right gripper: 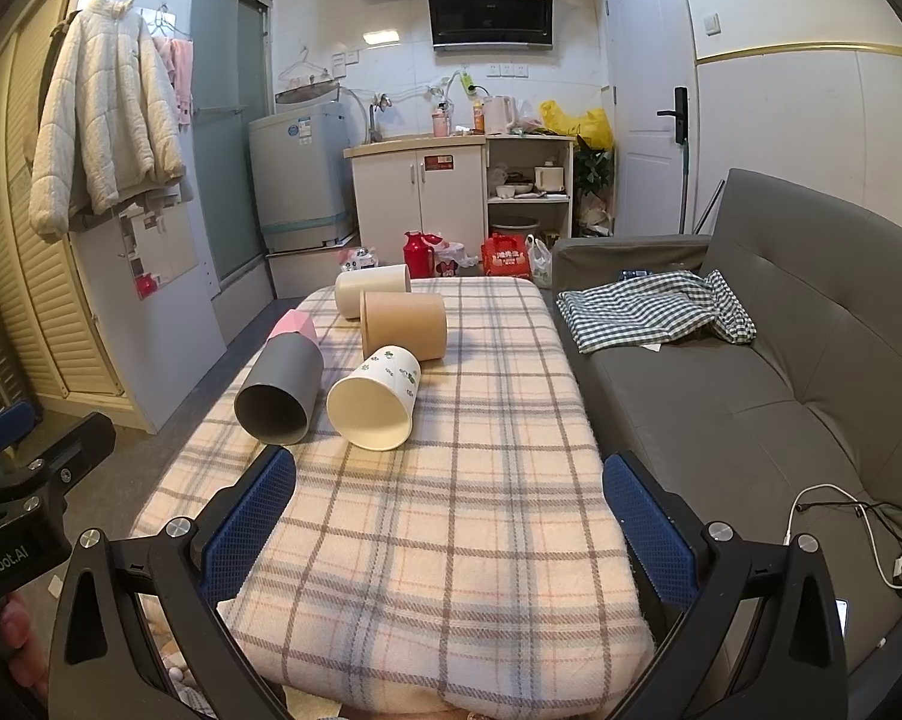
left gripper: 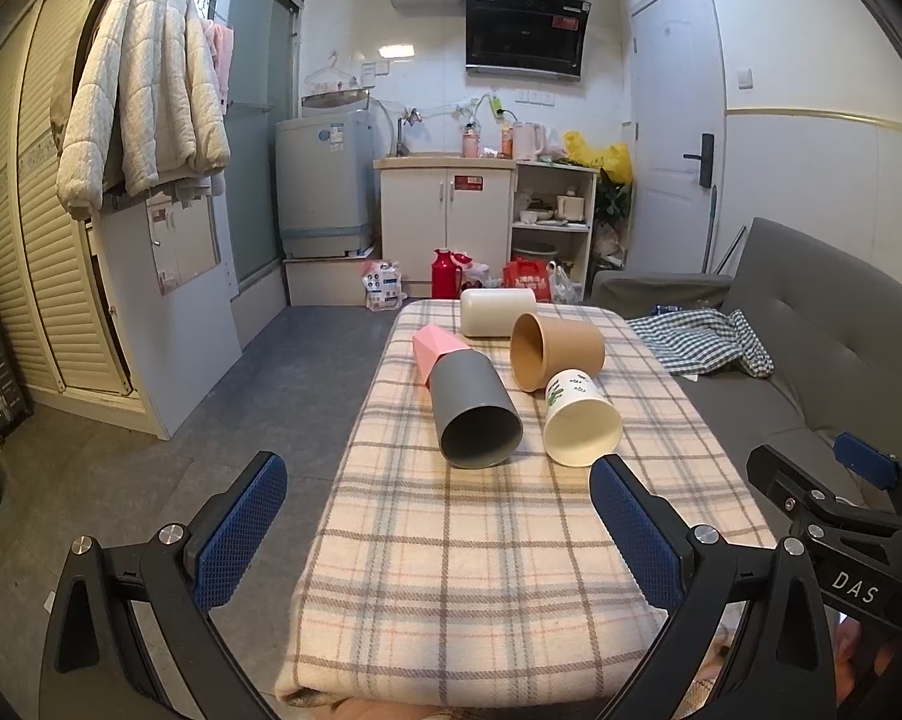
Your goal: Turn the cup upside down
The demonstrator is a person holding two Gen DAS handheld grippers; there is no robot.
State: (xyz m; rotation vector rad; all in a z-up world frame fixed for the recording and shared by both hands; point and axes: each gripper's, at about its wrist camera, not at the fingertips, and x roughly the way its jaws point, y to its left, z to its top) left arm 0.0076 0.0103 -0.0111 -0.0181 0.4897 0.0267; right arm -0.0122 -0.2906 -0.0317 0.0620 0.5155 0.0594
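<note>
1. Cups lie on their sides on my plaid blanket (left gripper: 451, 570): five in all.
2. My grey cup (left gripper: 475, 414) is nearest on the left, its mouth facing me. A pink cup (left gripper: 430, 348) lies just behind it, touching it.
3. My white cup with green leaves (left gripper: 580, 420) lies just beside the grey one, mouth facing me too.
4. Behind that I see a brown paper cup (left gripper: 556, 351), and a plain white cup (left gripper: 498, 312) at the far end.
5. My left gripper (left gripper: 439, 534) is wide open and holds nothing. It hangs near the grey cup, not touching.
6. My right gripper (right gripper: 451, 522) is wide open too, with nothing in it.
7. A grey sofa (right gripper: 751, 396) stands on the right, with a checked cloth (right gripper: 655, 309) on it.
</note>
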